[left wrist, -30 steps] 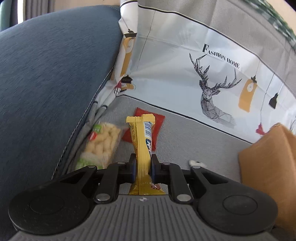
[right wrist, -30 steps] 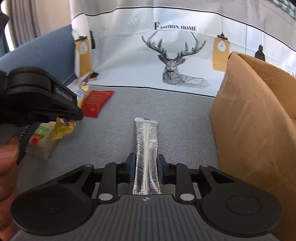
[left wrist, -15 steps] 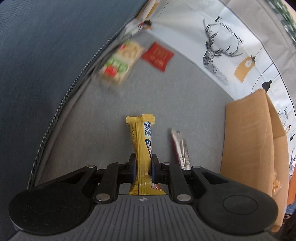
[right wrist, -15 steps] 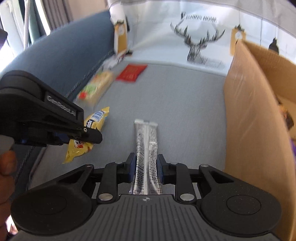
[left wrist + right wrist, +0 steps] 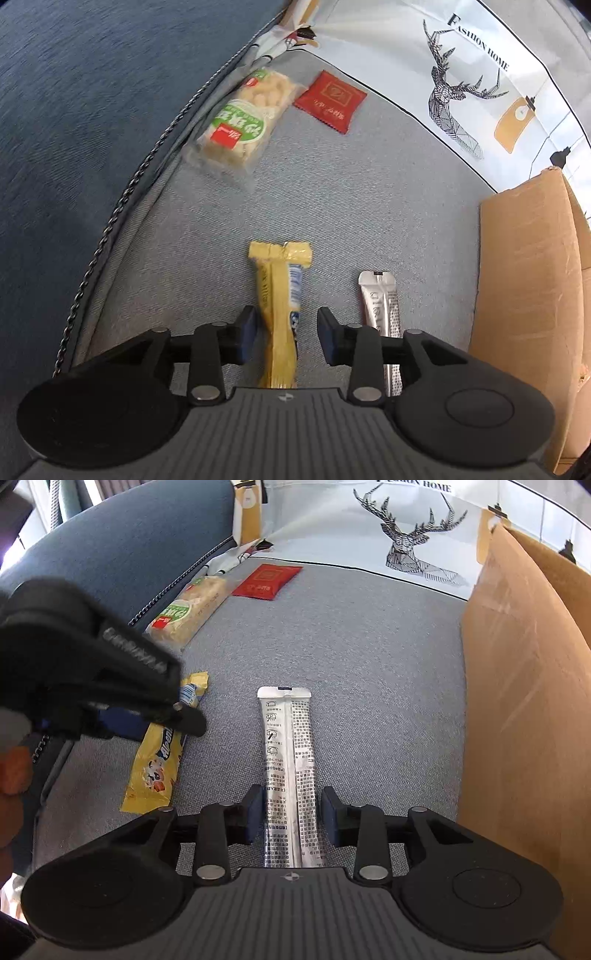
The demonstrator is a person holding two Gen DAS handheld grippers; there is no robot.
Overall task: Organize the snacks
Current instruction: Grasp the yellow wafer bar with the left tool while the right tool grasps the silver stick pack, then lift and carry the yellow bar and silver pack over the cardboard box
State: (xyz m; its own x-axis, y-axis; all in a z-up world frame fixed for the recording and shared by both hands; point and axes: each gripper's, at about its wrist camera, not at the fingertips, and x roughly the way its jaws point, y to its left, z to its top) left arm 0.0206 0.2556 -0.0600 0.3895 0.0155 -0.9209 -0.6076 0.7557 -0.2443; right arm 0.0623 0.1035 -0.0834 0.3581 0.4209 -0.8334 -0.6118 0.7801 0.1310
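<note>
Two sticks laid side by side: yellow candy bar [image 5: 280, 310] between released left gripper [image 5: 283, 334], silver sachet [image 5: 290, 775] between released right gripper [image 5: 291, 818], jaws just opened; puffed-snack pack [image 5: 236, 125] and red packet [image 5: 330, 100] ahead remain.

Grey seat cushion [image 5: 369, 206] bears four snack packets and a cardboard box [image 5: 524, 280].

This is a home, most likely a living room, seen down onto a sofa. A grey woven seat cushion [image 5: 369, 206] fills the middle, and a blue upholstered armrest [image 5: 74, 110] with corded piping rises on the left. At the far side a printed fabric cover [image 5: 406, 66] shows a geometric deer, hanging lamps and the words "Fashion Home". A brown cardboard box [image 5: 524, 701] stands on the seat at the right. Curtains [image 5: 66, 498] with daylight behind them show at the far left.
</note>
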